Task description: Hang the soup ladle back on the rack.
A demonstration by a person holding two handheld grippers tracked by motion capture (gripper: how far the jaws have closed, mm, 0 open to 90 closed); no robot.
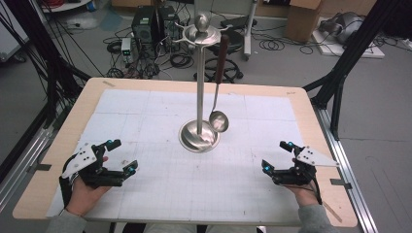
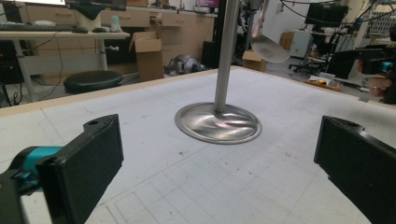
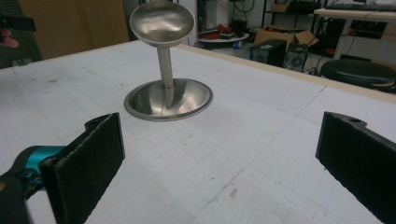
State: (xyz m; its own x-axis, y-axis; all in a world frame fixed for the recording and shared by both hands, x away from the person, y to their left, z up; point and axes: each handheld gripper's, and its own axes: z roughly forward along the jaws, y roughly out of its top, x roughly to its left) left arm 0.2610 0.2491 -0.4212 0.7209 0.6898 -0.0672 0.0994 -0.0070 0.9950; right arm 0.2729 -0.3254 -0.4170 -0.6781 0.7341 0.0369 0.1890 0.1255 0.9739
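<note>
Two hand-held grippers are seen low over a white gridded mat (image 1: 160, 194) on a wooden table (image 1: 43, 179). The left gripper (image 1: 122, 156) is held with its jaws spread wide apart; nothing is gripped and nothing is touched between them. The right gripper (image 1: 275, 155) is likewise held wide open, with bare mat between its jaws.

A steel utensil stand (image 1: 199, 87) is set near the middle of the mat and is taken here as the landmark. The left gripper is placed well apart from the stand, to its near left; the right gripper is placed well apart from it, to its near right. Both are aimed toward the stand's round base, and nothing is found standing in the way.

A ladle (image 1: 218, 97) is hung from a hook at the top of the stand, on its right side. Its handle is dark and reddish-brown, its bowl is polished steel, and the bowl is seen just beside the pole, above the base. Behind the stand, beyond the table's far edge, cables, computer cases and a black stool are scattered on the floor.
</note>
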